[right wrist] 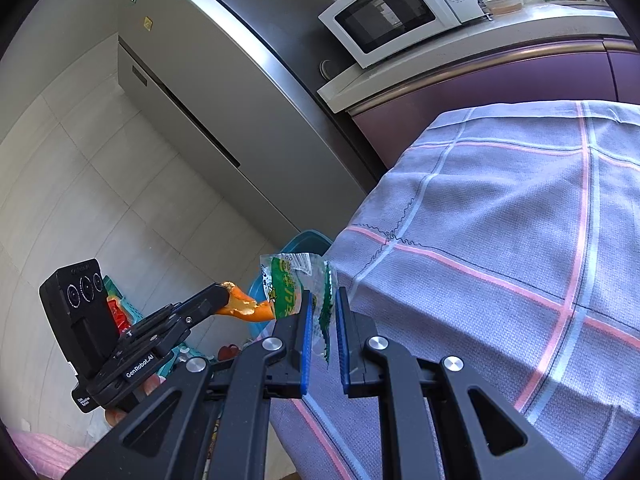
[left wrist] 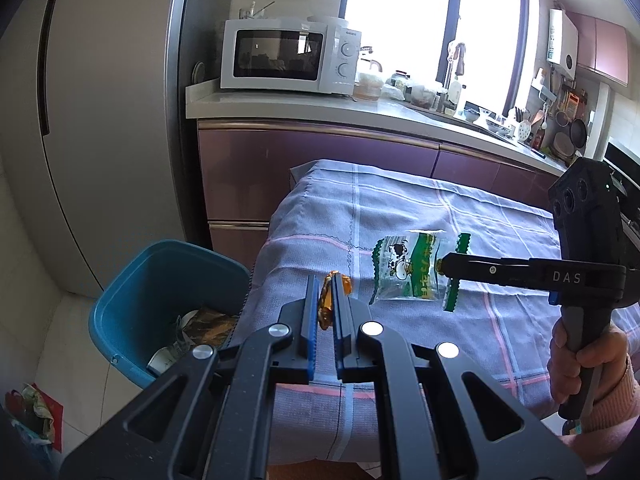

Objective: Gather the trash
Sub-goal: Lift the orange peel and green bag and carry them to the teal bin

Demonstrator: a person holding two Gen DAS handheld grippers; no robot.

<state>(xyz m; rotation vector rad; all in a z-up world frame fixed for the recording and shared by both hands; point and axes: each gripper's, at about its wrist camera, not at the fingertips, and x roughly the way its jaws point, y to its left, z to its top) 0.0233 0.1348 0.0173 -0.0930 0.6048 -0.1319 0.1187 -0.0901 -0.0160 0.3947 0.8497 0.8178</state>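
**Both grippers carrying trash at the table's edge**

In the left wrist view we see the left gripper (left wrist: 326,294) at lower centre, its blue-padded jaws closed on a piece of orange peel (left wrist: 325,304) that stands between the pads. Just to its lower left sits the blue bin (left wrist: 132,300) on the floor, with crumpled wrappers already inside. The right gripper (left wrist: 442,267) reaches in from the right edge of the same view, held by a hand (left wrist: 580,364) in a pink sleeve, and its jaws are clamped on a clear plastic wrapper (left wrist: 408,270) printed with green bands and a cartoon cow. We cannot tell whether the wrapper hangs clear of the checked tablecloth (left wrist: 460,208) or brushes it.

In the right wrist view the wrapper (right wrist: 296,284) rises from between the right gripper's pads (right wrist: 323,312) at centre, with the peel (right wrist: 244,306) just to its left in the other gripper. A white microwave (left wrist: 288,56) stands on the counter (left wrist: 280,106) at upper centre, beside a grey refrigerator (left wrist: 100,120).
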